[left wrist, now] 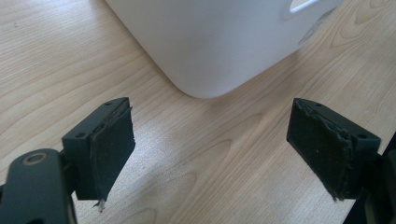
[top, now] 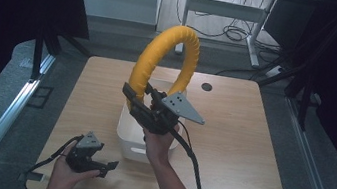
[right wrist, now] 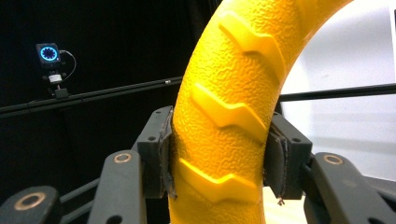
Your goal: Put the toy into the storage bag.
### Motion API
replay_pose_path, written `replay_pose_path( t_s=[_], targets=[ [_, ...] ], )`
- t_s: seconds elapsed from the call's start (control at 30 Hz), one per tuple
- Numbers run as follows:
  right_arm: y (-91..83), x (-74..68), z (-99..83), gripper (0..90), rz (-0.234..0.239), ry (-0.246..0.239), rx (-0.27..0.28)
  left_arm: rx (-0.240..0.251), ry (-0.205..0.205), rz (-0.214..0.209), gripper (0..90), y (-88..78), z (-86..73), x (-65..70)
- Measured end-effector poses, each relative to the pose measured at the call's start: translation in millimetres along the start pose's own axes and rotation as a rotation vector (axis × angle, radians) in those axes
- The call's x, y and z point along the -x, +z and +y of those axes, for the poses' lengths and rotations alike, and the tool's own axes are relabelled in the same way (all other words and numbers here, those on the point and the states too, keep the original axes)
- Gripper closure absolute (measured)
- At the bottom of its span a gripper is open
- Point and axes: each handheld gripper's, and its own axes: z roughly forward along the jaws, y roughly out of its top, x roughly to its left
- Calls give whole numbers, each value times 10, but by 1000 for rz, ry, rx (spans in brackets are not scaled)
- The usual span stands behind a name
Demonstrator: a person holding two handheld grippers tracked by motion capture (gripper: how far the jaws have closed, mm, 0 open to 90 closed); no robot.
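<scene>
Yellow ring [top: 164,58], clamped in the right claw [top: 131,100], hangs over the white bin [top: 125,138]; left claw [top: 107,167] gapes empty.

We see bare tabletop [top: 244,151] right of the white bin [top: 125,138], and a strip to its left. The yellow ring [top: 163,48], clamped in the right gripper [top: 132,100], arches over the bin's mouth. The bin's corner stands just ahead of the left gripper [left wrist: 210,144], whose jaws are spread.

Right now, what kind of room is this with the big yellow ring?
Probably a lab or test room for recording hand work. A small wooden table stands between black curtains, loose cables trail on the floor, and a little camera hangs on a rail.
</scene>
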Motion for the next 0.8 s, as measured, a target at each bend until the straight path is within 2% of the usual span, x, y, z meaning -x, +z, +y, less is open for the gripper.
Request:
replay_pose_path(
  t_s=[0.8],
  targets=[
    [70, -116, -357, 495, -53, 2, -5, -7, 2, -5, 151, 17, -3, 3]
  ],
)
